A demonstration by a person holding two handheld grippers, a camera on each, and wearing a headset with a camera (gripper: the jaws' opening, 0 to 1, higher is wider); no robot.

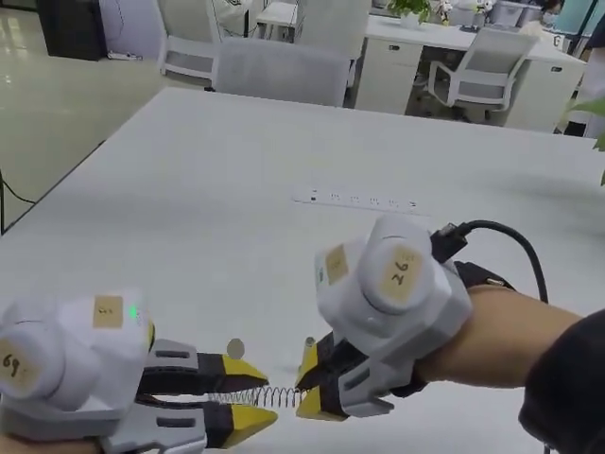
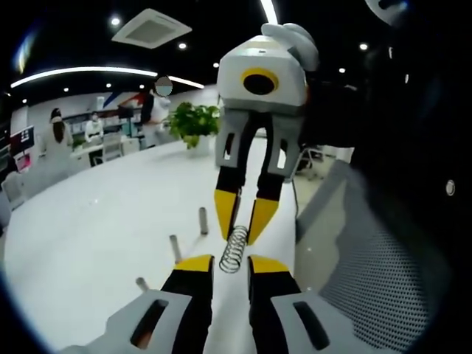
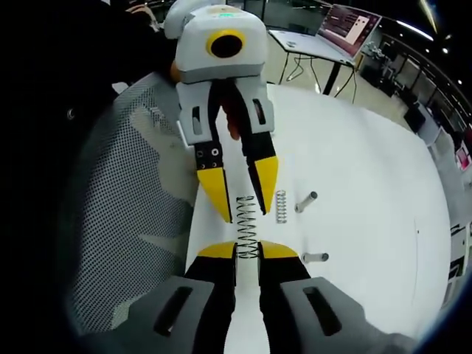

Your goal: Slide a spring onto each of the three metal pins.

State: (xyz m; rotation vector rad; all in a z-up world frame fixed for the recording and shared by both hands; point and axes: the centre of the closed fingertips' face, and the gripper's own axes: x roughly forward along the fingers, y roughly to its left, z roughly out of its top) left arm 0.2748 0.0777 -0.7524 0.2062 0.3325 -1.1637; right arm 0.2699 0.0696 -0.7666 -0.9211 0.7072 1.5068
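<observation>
A thin wire spring (image 1: 269,395) hangs level between my two grippers, just above the white table (image 1: 284,161). My right gripper (image 1: 310,383) is shut on one end of the spring (image 3: 247,225). My left gripper (image 1: 263,397) faces it, with its jaws open around the spring's other end (image 2: 234,249). In the left gripper view, three short metal pins (image 2: 203,220) (image 2: 175,247) (image 2: 141,283) stand upright on the table to the left of the jaws. All three pins are bare. A second spring (image 3: 281,205) lies loose on the table next to two pins (image 3: 306,200) (image 3: 316,257).
A grey mesh chair back (image 3: 140,199) sits close to the table's near edge beside both grippers. A power strip (image 1: 354,200) is set into the tabletop farther out. Office chairs (image 1: 477,61) and desks stand beyond the far edge. People sit at distant desks (image 2: 92,129).
</observation>
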